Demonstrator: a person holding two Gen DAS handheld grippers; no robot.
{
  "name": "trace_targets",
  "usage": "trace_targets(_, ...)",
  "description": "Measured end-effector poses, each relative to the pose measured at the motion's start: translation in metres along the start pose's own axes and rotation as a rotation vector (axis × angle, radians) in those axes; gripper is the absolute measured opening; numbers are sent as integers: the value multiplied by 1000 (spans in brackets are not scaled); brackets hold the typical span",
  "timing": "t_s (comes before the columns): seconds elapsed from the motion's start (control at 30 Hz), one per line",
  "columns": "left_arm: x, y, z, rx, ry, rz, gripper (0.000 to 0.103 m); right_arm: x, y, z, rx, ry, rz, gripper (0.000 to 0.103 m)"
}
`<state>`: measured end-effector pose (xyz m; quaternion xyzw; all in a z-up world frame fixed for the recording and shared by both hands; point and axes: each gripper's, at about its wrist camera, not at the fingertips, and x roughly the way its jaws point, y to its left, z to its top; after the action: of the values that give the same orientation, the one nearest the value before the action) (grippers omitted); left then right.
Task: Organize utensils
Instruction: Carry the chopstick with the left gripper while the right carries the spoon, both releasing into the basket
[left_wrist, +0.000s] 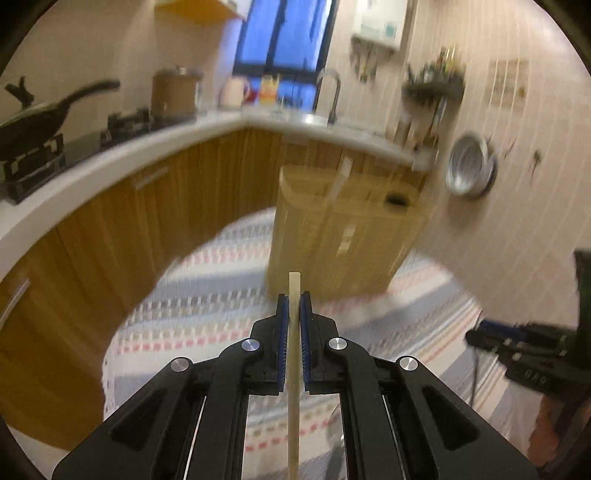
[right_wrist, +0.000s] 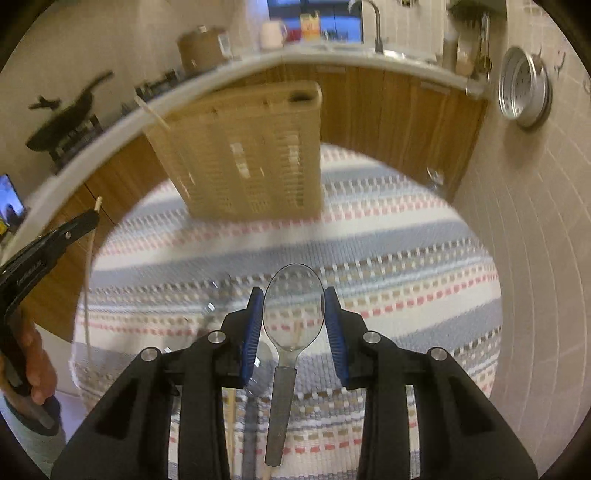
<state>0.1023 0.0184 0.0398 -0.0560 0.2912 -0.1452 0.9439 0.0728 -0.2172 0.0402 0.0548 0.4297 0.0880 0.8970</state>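
Meanwhile, clear spoon (right_wrist: 293, 314) sits between right hand-held gripper (right_wrist: 293, 317) pads.

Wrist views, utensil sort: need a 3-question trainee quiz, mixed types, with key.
1. True or false: the left tool is shut on a chopstick.
2. The clear spoon sits between the right tool pads. Which part: A) bowl B) handle tip?
3. Fill in: the beige slotted utensil basket stands on the striped ____.

Key: 1 true; 2 A; 3 tablecloth.
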Motion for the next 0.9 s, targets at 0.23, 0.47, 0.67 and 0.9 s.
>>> trace_targets(0.23,-38,6,54,-106,-258,-111,4,-36,-2,40,1,-203,27,30)
trace_targets(0.47,-19,6,101,-167,-366,-172,4,-40,1,84,-9,-306,33,30)
trace_targets(0.67,10,12,130,-200,-462,-144,4,-36,7,122,-23,-417,23,30)
trace_targets(0.9,31,15,151,-206,-563,-134,4,-25,-2,172,16,-547,28,30)
